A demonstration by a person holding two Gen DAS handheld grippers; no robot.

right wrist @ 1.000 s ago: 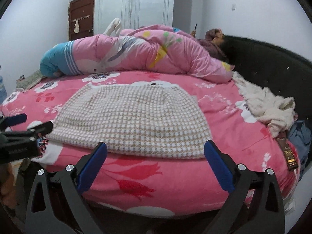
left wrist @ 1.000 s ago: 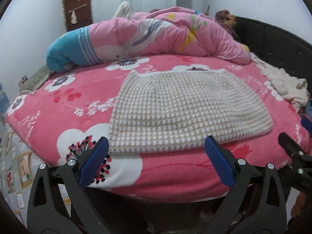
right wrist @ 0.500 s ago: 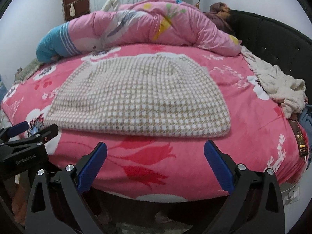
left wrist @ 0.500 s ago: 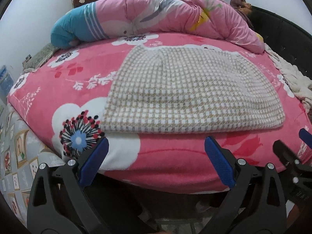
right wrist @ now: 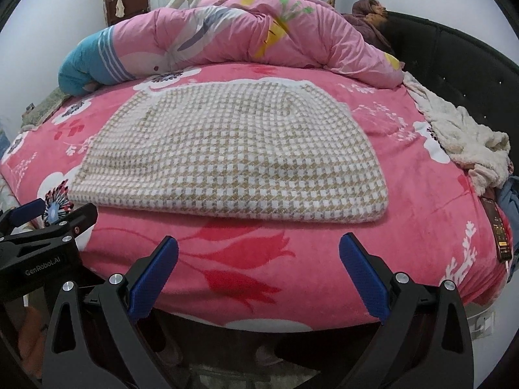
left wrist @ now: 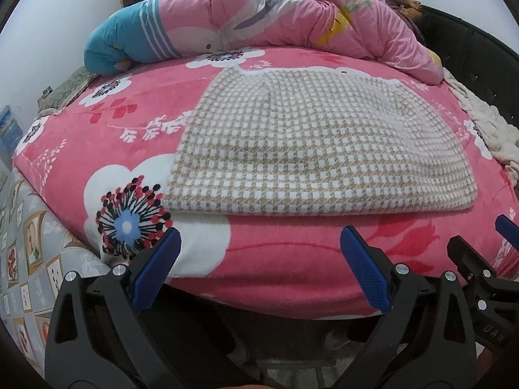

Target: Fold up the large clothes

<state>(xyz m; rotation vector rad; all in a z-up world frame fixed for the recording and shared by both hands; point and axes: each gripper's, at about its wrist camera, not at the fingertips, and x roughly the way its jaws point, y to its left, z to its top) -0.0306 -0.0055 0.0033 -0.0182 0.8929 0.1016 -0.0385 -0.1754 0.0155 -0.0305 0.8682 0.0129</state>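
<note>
A beige and white houndstooth garment (left wrist: 318, 149) (right wrist: 233, 155) lies folded flat on the pink flowered bed cover (left wrist: 292, 253) (right wrist: 246, 259), its near edge parallel to the bed's front edge. My left gripper (left wrist: 259, 259) hangs open just off the bed's front edge, short of the garment's near left part, holding nothing. My right gripper (right wrist: 259, 259) is open too, in front of the garment's near right part, empty. Each gripper shows in the other's view: the right gripper (left wrist: 483, 246) at the right edge, the left gripper (right wrist: 58, 217) at the left edge.
A bunched pink and blue quilt (left wrist: 259, 19) (right wrist: 227, 35) fills the back of the bed. A cream fleece cloth (right wrist: 467, 142) and a dark strip (right wrist: 496, 230) lie at the right side. A black padded headboard (right wrist: 460, 61) curves round the right. A patterned sheet (left wrist: 22, 246) hangs at left.
Both grippers have moved nearer to the bed and tilted downward, so the garment looks larger and its near edge sits closer to the fingers. The garment has not moved.
</note>
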